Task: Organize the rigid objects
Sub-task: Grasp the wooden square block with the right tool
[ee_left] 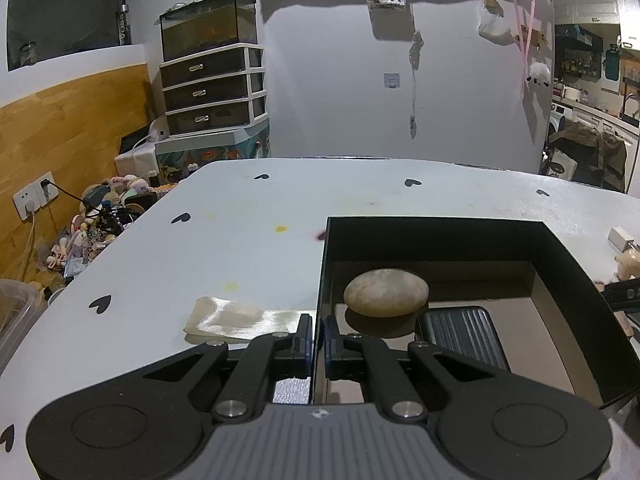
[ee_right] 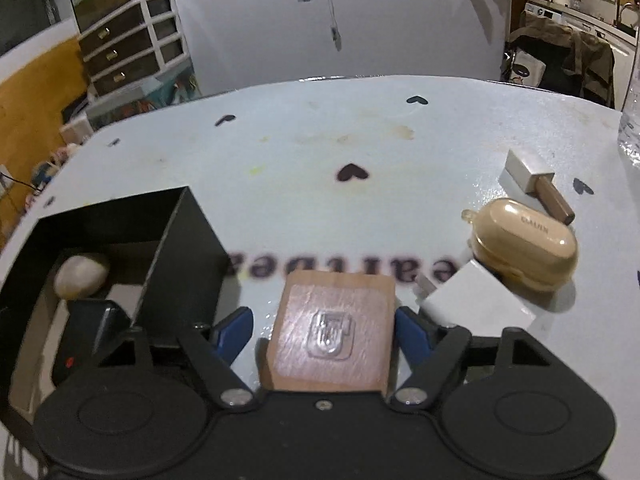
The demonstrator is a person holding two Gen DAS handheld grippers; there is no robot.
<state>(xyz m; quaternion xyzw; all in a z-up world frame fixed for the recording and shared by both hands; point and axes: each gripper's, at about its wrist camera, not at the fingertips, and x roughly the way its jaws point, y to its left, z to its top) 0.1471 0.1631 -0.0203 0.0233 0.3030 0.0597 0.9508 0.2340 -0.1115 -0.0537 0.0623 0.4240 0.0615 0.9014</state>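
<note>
White table (ee_right: 400, 160), black box (ee_right: 192, 240), wooden block (ee_right: 332, 320), earbud case (ee_right: 528, 240)

The open-topped black rectangular box (ee_right: 120, 240) blocks the left side. A white plug adapter (ee_right: 476, 304) and rounded beige case (ee_right: 528, 248) crowd the right. Between them, beyond the square wooden block (ee_right: 332, 332), the pale heart-printed counter (ee_right: 360, 140) is free.

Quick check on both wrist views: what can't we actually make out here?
- Right wrist: whether the right gripper pads touch the wooden block; the block hides the contact.
- Right wrist: table lettering, blurred and covered by the block.
- Left wrist: black box near end, hidden by the left gripper.
- Left wrist: items at the right edge, cut off.
</note>
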